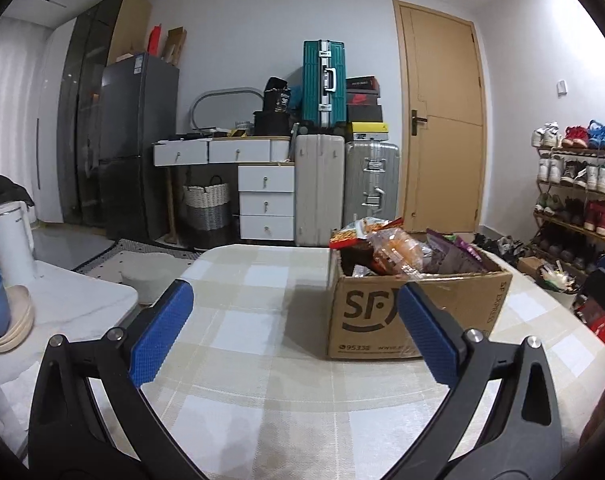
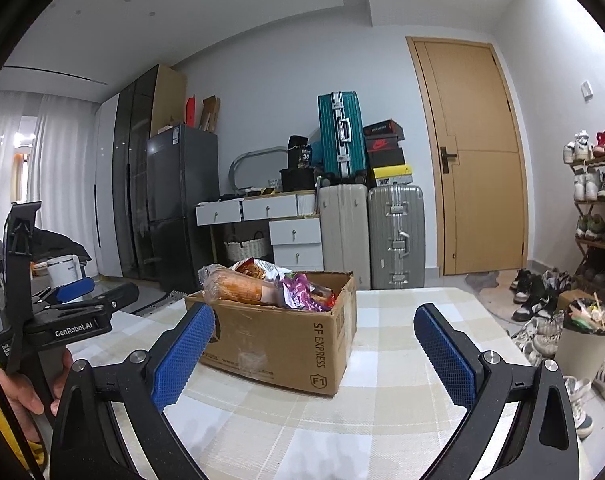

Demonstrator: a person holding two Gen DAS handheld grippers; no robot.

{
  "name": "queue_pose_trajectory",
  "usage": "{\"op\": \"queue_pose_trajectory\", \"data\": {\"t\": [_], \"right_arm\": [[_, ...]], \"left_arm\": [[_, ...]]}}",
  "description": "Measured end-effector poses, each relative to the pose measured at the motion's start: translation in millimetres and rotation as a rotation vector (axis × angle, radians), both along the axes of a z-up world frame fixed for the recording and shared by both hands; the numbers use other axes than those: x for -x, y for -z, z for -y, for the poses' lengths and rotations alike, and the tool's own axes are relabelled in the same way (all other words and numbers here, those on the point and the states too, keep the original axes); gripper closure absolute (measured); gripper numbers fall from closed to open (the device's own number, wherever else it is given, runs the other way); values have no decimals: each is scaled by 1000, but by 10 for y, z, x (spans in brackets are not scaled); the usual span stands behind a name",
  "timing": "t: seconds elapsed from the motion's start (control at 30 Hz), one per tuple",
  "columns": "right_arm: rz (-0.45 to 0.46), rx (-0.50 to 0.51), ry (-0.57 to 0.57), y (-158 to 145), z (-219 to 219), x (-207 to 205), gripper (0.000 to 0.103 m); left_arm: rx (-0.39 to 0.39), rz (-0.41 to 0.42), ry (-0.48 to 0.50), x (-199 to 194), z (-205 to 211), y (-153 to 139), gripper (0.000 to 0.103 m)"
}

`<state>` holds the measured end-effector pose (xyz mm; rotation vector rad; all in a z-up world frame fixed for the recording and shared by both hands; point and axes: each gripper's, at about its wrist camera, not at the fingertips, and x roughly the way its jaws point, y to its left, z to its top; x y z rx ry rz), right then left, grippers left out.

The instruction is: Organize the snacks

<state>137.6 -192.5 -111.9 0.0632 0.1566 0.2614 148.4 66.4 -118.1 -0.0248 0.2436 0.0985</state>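
Observation:
A brown cardboard box [image 1: 422, 312] marked SF stands on the checked tablecloth [image 1: 242, 340], heaped with snack packets [image 1: 406, 252]: orange, red and purple bags. In the right wrist view the same box [image 2: 278, 344] sits centre-left with its snack packets [image 2: 262, 286] poking above the rim. My left gripper [image 1: 296, 320] is open just short of the box's left front corner, with nothing between its blue pads. My right gripper [image 2: 314, 344] is open too, empty, facing the box's right side. A hand holds the left gripper [image 2: 68, 308] at the far left of the right wrist view.
A side table on the left carries a white kettle [image 1: 12, 240] and stacked bowls [image 1: 6, 316]. Beyond the table stand a fridge [image 1: 138, 144], white drawers [image 1: 266, 200], suitcases [image 1: 322, 80], a door [image 1: 442, 120], a shoe rack [image 1: 574, 188] and a full bin [image 2: 582, 344].

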Motion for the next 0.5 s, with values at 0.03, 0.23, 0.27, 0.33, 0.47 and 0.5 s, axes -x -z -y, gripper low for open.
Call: {"op": "queue_pose_trajectory", "data": {"t": [0.03,0.23,0.27,0.33,0.47,0.5], "right_arm": [[9,5,1,5,-8,22,1],[29,26,13,18,-53,84,1],[32,25,13,1,-53,92,1],[39,25,16,6,-55,110,1],[44,28,17,3,-60,120,1],[44,27,15,-1,-55,122,1]], "left_arm": [[-2,15,3,-23,12,42,1],[4,55,-5,-25,-8,180,1],[9,57,-6,-29,-23,181,1],[14,55,-12,-73,-50,224,1],[4,56,-16,-140,-65,283,1],[3,58,-14,-175,-71,309,1]]}}
